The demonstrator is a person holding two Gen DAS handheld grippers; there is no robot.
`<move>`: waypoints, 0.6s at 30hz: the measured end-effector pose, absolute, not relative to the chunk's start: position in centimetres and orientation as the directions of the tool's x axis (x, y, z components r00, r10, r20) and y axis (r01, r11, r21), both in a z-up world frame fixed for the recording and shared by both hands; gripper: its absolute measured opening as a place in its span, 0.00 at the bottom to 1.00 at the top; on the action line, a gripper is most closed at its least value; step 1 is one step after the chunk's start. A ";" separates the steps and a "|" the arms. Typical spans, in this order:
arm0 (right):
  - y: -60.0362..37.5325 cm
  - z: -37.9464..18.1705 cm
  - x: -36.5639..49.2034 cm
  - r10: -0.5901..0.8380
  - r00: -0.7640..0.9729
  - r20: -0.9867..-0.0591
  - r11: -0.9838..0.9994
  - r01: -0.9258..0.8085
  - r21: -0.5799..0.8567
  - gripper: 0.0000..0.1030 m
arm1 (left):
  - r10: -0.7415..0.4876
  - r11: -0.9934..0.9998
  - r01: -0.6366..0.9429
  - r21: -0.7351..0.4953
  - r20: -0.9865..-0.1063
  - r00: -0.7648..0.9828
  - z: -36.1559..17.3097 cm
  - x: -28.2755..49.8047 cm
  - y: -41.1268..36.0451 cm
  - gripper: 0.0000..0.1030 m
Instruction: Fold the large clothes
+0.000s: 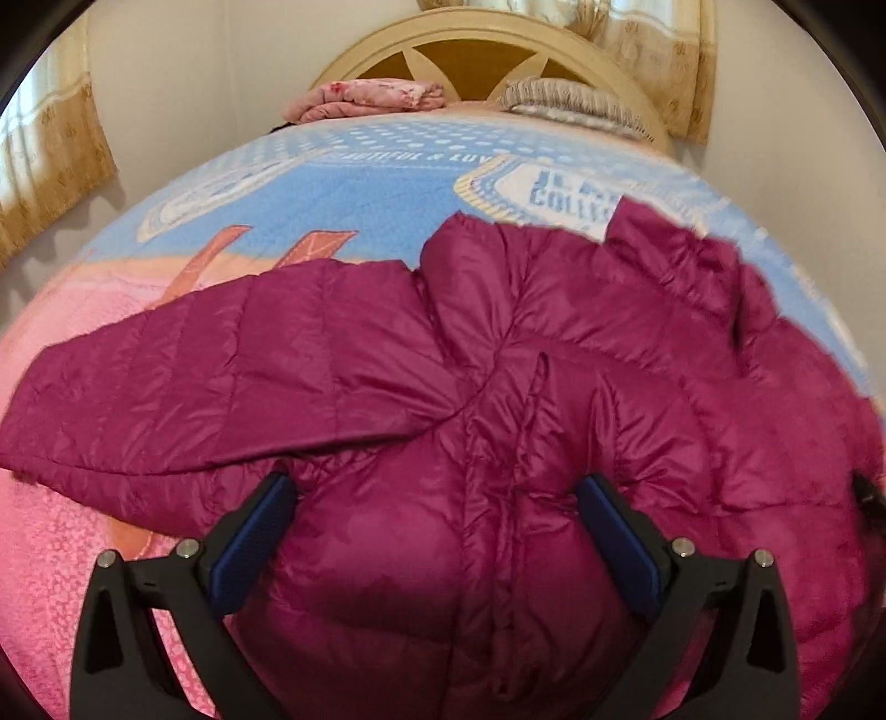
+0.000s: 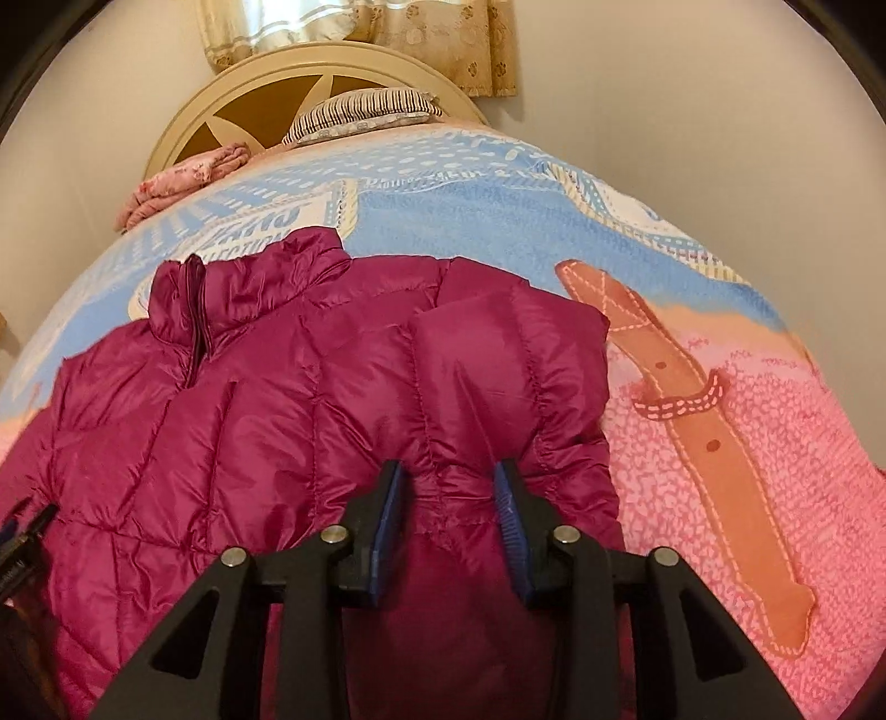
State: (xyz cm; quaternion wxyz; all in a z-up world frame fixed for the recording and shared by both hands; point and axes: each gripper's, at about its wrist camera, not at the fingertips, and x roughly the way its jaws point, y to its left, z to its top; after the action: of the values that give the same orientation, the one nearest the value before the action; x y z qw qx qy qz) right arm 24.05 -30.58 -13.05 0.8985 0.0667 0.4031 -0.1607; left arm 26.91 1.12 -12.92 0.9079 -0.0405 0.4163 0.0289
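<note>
On the bed (image 1: 387, 183), over its blue-and-pink blanket (image 2: 747, 443), the magenta puffer jacket (image 1: 498, 387) lies front up, collar toward twelve o'clock. One sleeve (image 1: 194, 360) stretches out toward nine, probably awaiting folding; the other (image 2: 498, 343) is laid over the chest. The left hand-held gripper (image 1: 437, 498) hovers wide open above the hem, gripping nothing. The right hand-held gripper (image 2: 448, 487) is part open astride the folded sleeve's cuff; whether it pinches, I cannot tell. Pillows (image 2: 365, 113) by the headboard (image 1: 476, 44) stay well clear.
</note>
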 end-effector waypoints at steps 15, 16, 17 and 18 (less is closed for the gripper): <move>-29.5 -13.3 24.4 -0.260 0.620 -0.740 0.947 0.314 -0.069 0.62 | 0.376 0.660 -0.689 -0.301 -0.661 0.650 -9.8 20.9 31.1 1.00; -29.4 -13.3 24.5 -0.262 0.619 -0.741 0.947 0.313 -0.073 0.62 | 0.351 0.636 -0.698 -0.328 -0.683 0.641 -10.8 21.2 32.7 0.98; -29.4 -13.4 24.5 -0.262 0.618 -0.741 0.947 0.313 -0.074 0.62 | 0.331 0.627 -0.701 -0.338 -0.699 0.633 -11.5 21.6 33.4 0.92; -29.4 -13.4 24.5 -0.262 0.618 -0.741 0.947 0.313 -0.075 0.62 | 0.313 0.623 -0.703 -0.342 -0.714 0.626 -12.1 21.9 33.9 0.85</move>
State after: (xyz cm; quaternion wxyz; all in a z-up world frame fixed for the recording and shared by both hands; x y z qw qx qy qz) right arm 24.49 -29.40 -13.38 0.8989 0.0309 0.4068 -0.1600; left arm 21.94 33.89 -12.14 0.8456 -0.3131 0.3111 0.3004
